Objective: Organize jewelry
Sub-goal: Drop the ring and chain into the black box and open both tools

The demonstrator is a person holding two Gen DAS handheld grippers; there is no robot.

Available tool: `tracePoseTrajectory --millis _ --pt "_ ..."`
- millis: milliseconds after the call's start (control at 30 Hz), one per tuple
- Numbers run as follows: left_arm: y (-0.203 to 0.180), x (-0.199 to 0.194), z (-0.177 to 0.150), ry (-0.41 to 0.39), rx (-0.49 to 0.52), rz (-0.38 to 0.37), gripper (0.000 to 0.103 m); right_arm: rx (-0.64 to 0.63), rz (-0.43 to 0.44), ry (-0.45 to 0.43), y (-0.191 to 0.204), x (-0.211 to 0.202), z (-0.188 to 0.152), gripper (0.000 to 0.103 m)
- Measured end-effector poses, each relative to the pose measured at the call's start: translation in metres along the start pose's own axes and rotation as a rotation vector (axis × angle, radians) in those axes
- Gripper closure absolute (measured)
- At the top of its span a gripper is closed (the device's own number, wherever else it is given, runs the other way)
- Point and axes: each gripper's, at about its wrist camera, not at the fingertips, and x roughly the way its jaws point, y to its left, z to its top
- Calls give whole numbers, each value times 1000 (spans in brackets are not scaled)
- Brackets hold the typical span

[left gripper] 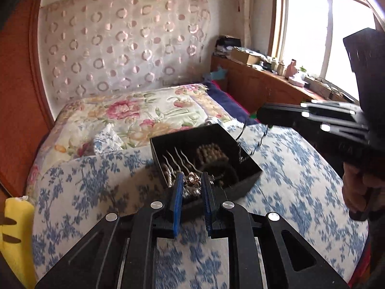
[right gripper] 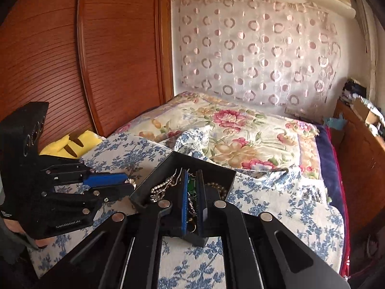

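Observation:
A black divided jewelry box (left gripper: 250, 175) (right gripper: 146, 187) sits on the bed and holds pearl strands and a beaded bracelet (left gripper: 211, 154). Just above the box's near corner, my left gripper (left gripper: 191, 183) (right gripper: 130, 183) is shut on a small rose-gold piece with a pearl (left gripper: 192, 180). My right gripper (right gripper: 191, 177) (left gripper: 261, 115) is shut on a green-beaded piece (right gripper: 192, 184) (left gripper: 252, 115). Its thin dark chain (left gripper: 241, 132) dangles over the box's far right edge. A hand holds the right gripper's handle at the right edge of the left wrist view.
The box rests on a blue-flowered sheet (left gripper: 300, 180). Behind it lies a folded floral quilt (left gripper: 134, 113), and a yellow cushion (left gripper: 16, 236) sits at the left. A wooden headboard (right gripper: 48, 48) stands left; a cluttered wooden cabinet (left gripper: 264, 84) runs under the window.

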Motion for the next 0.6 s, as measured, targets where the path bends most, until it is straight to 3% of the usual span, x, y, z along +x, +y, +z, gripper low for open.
tracePoseTrajectory --millis 200,267,467,533,600 --pt "4 15 4 4 -9 17 86 42 8 17 -7 14 -2 90" --pt "5 15 4 1 -12 24 78 42 3 18 -8 14 -5 81" --pt "2 -1 -4 -21 -13 40 59 60 -9 -6 -5 -2 -17 81" --pt "1 -7 -7 -26 -10 47 41 67 -22 -18 -3 -9 -24 75" --pt "-1 -16 -11 -34 2 65 39 88 -36 -38 0 -19 -31 72"
